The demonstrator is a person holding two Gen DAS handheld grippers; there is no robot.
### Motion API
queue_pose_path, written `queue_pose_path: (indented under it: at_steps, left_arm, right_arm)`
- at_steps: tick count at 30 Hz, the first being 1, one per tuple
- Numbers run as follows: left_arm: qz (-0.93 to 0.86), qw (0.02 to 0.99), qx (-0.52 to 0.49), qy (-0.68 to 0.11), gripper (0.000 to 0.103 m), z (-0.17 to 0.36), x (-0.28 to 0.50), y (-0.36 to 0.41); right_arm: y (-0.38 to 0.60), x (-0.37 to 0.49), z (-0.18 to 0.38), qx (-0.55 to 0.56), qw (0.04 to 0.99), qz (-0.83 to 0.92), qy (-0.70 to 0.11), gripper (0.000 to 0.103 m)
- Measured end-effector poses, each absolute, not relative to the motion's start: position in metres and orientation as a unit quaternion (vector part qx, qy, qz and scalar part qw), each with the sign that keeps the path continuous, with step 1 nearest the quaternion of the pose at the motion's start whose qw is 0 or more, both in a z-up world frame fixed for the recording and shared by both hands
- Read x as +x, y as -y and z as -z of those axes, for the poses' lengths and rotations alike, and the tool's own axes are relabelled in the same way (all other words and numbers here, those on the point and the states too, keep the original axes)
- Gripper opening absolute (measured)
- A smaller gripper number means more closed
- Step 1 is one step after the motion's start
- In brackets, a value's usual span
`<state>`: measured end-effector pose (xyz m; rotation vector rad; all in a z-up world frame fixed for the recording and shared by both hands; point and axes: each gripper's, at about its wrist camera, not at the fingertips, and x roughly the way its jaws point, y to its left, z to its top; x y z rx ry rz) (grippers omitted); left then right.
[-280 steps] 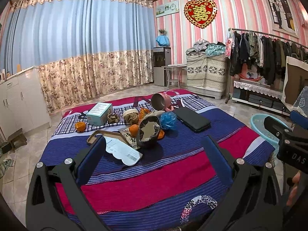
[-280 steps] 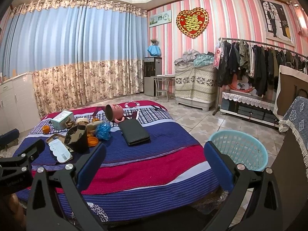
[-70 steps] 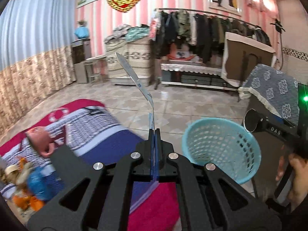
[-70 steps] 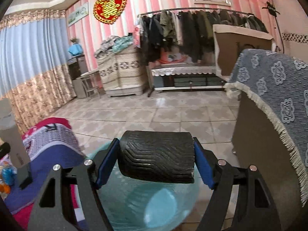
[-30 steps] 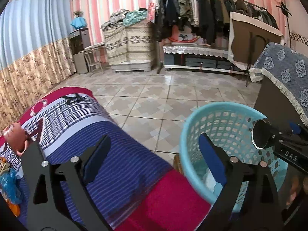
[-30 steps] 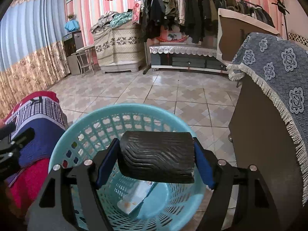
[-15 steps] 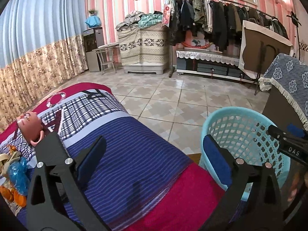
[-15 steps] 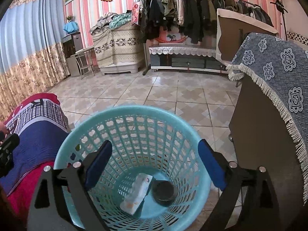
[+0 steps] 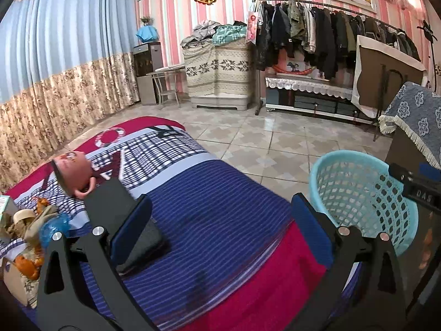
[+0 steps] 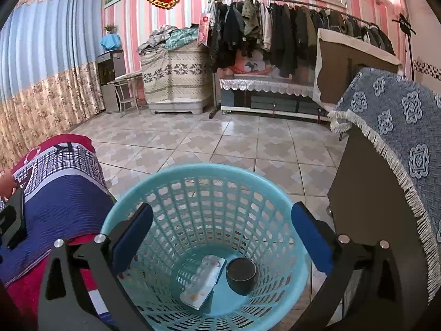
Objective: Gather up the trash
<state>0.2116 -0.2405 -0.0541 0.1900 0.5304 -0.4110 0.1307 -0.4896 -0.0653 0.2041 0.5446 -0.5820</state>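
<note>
A light blue plastic basket (image 10: 209, 182) stands on the floor beside the bed; it also shows in the left wrist view (image 9: 355, 193). In it lie a white blister pack (image 10: 204, 284) and a black cup (image 10: 241, 274). My right gripper (image 10: 222, 237) is open and empty right above the basket. My left gripper (image 9: 220, 226) is open and empty over the striped bedspread (image 9: 220, 220). At the far left of the bed lies a heap of trash: a blue bag (image 9: 52, 227), orange peel (image 9: 26, 266) and crumpled brown paper (image 9: 30, 220).
A pink mug (image 9: 73, 173) lies on its side on the bed, and a black flat case (image 9: 129, 231) lies near the left fingers. A cabinet with a blue cloth (image 10: 386, 165) stands right of the basket. Tiled floor (image 10: 220, 143) and a clothes rack (image 10: 275, 35) lie beyond.
The right gripper opened and the black cup dropped into the basket beside the blister pack. The left gripper, open since a second ago, swung left toward the bed.
</note>
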Motion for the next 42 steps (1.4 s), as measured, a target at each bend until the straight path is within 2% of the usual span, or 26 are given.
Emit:
queue_pose_path:
  at_steps: [14, 21, 31, 42]
  left_arm:
    - [0.153, 0.952, 0.086, -0.252, 0.098, 0.049, 0.177, 0.151]
    - [0.104, 0.958, 0.072, -0.259, 0.098, 0.044, 0.159, 0.075]
    - [-0.034, 0.956, 0.019, -0.289, 0.098, 0.057, 0.155, -0.074]
    - [-0.123, 0.942, -0.028, -0.311, 0.098, 0.066, 0.161, -0.166]
  right_arm:
    - [0.441, 0.130, 0.052, 0.060, 0.934, 0.248, -0.249, 0.099]
    - [0.402, 0.132, 0.046, 0.053, 0.947, 0.200, -0.245, 0.099]
    - [0.327, 0.140, 0.038, 0.034, 0.962, 0.108, -0.247, 0.099]
    - [0.209, 0.178, 0.046, 0.008, 0.962, -0.012, -0.274, 0.099]
